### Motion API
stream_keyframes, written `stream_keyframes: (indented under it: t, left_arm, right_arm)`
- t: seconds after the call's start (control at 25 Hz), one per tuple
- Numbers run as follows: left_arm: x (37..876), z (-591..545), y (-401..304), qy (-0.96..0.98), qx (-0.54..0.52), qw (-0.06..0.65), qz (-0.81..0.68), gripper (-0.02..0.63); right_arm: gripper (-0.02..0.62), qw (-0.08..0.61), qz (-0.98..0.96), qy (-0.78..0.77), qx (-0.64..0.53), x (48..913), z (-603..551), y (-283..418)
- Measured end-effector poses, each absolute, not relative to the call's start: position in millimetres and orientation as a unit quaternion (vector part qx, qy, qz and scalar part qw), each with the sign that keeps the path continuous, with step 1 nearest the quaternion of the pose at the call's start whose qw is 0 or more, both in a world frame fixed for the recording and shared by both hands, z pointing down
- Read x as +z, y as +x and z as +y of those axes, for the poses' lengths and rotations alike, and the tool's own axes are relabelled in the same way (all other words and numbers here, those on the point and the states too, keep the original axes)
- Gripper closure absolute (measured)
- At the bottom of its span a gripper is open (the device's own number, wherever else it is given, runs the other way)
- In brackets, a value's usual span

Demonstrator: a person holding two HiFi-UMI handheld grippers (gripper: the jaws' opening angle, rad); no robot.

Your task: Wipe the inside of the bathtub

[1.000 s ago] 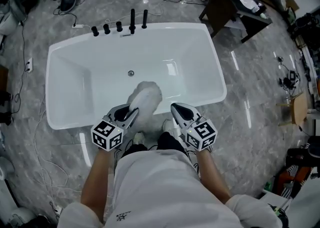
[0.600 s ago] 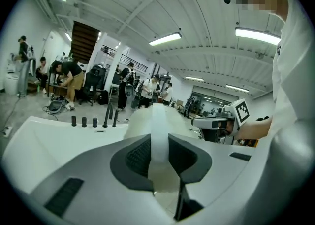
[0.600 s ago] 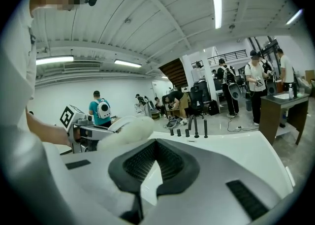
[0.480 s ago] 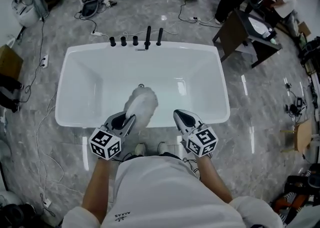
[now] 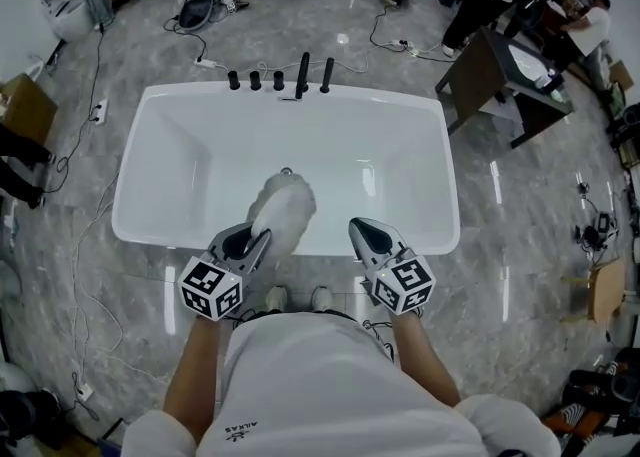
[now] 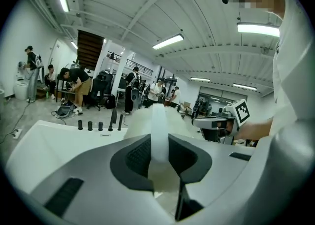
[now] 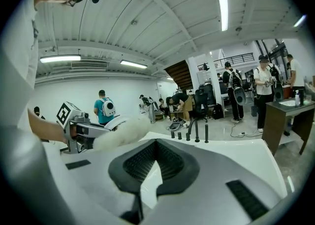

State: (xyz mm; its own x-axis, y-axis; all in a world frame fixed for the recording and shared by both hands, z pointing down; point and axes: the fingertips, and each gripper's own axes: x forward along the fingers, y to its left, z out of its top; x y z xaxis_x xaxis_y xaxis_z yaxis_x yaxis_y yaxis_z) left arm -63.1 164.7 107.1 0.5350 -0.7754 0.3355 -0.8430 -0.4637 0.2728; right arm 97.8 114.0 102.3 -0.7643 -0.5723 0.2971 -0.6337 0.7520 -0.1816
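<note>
One left hand-held gripper (image 5: 262, 236) grips duster (image 5: 282, 205).

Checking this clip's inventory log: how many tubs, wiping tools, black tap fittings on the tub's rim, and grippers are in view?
Bathtub: 1
Fluffy white duster: 1
Black tap fittings: 5 (3 short, 2 tall)
Grippers: 2, the left gripper shut on the duster's handle and the right gripper shut and empty
Total: 9
</note>
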Motion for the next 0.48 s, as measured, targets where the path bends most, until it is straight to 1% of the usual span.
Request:
stream_keyframes:
  t: [0.48]
  left_arm:
    - [105, 164, -42, 0.851, 0.088, 0.198, -0.478, 0.518]
  right_arm:
    - [0.577, 0.120, -0.931, 0.322, 0.124, 106, 115, 119]
